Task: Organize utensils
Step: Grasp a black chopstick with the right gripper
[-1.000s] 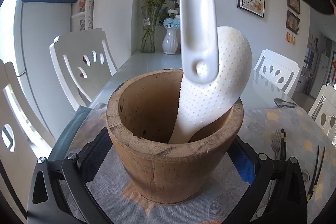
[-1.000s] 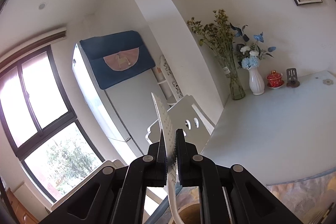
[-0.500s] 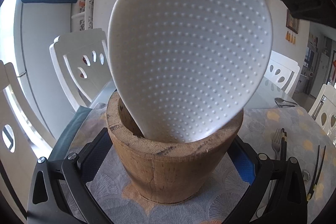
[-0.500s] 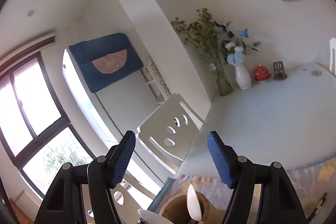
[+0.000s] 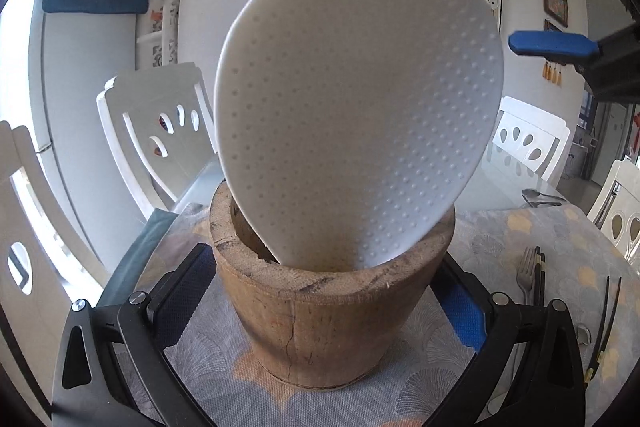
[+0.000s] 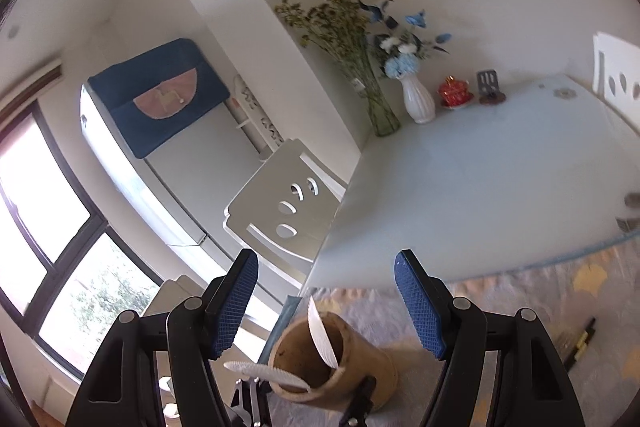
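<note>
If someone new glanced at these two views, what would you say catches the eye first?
The big white dimpled rice paddle fills the left wrist view, standing head-up in the brown wooden pot, which sits between the left gripper fingers. From above, the right gripper hangs open and empty over that pot, where two white paddles show. A fork and chopsticks lie on the tablecloth nearby.

The left tool (image 5: 324, 291) sits low at 6 o'clock in its own view, its two black arms spread wide with the blue pads (image 5: 460, 311) facing inward on either side of a broad thing; whether they press on it cannot be told. The right tool (image 6: 326, 301) points slightly downward, its jaws standing wide apart with nothing between the pads. From the left view, one of its blue fingers (image 5: 554, 45) shows at 2 o'clock.
</note>
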{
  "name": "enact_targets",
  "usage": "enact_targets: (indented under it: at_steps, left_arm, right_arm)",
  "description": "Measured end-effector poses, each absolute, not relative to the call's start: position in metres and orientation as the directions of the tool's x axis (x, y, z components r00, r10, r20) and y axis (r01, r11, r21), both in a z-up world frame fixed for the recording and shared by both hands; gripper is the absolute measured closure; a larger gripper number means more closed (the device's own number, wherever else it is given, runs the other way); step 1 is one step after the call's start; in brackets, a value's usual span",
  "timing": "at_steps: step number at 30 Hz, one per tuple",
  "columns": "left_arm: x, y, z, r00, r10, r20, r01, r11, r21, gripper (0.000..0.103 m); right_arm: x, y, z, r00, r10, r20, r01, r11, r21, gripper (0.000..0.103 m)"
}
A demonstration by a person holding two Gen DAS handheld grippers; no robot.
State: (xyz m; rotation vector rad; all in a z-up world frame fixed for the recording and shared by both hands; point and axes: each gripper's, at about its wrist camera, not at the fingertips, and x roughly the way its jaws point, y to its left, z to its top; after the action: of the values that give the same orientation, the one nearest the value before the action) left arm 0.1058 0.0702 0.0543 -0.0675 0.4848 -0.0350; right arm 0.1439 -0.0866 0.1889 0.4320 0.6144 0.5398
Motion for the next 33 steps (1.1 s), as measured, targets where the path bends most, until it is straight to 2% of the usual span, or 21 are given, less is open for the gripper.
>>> enact_targets:
  at_steps: [3,10,13,18,22,26,29,33]
  left_arm:
    - [0.105,0.070,0.054,0.884,-0.051,-0.464,0.018,0.997,-0.074,0.000]
    - [0.104,0.071,0.055,0.889,-0.051,-0.455,0.019,0.997,-0.075,0.000]
    - [0.102,0.071,0.055,0.893,-0.050,-0.448,0.019,0.997,-0.074,0.000]
    - [0.102,0.071,0.056,0.893,-0.050,-0.448,0.019,0.997,-0.073,0.000]
    - [0.102,0.071,0.055,0.893,-0.050,-0.448,0.019,0.997,-0.073,0.000]
    - [0.102,0.071,0.055,0.893,-0.050,-0.448,0.019,0.997,-0.073,0.000]
    - [0.102,0.071,0.055,0.893,-0.050,-0.448,0.019,0.997,-0.073,0.000]
    - [0.102,0.071,0.055,0.891,-0.054,-0.451,0.022,0.997,-0.076,0.000]
  right_arm:
    - [0.142,-0.090,0.187,0.646,0.626,-0.436,-0.348,0.751,0.561,0.033]
    - [0.125,-0.104,0.176,0.635,0.577,-0.514,-0.285,0.793,0.539,0.033]
    - [0.118,-0.130,0.161,0.615,0.539,-0.575,-0.191,0.810,0.555,0.033]
    - [0.102,-0.195,0.133,0.596,0.412,-0.689,0.068,0.829,0.556,0.034]
    - [0.085,-0.257,0.100,0.499,0.255,-0.828,0.366,0.804,0.468,0.045]
    - [0.065,-0.307,0.057,0.349,0.202,-0.915,0.584,0.716,0.381,0.056]
    - [0.059,-0.328,0.030,0.282,0.213,-0.935,0.651,0.674,0.350,0.061]
    - [0.066,-0.333,0.010,0.218,0.186,-0.958,0.657,0.698,0.285,0.065]
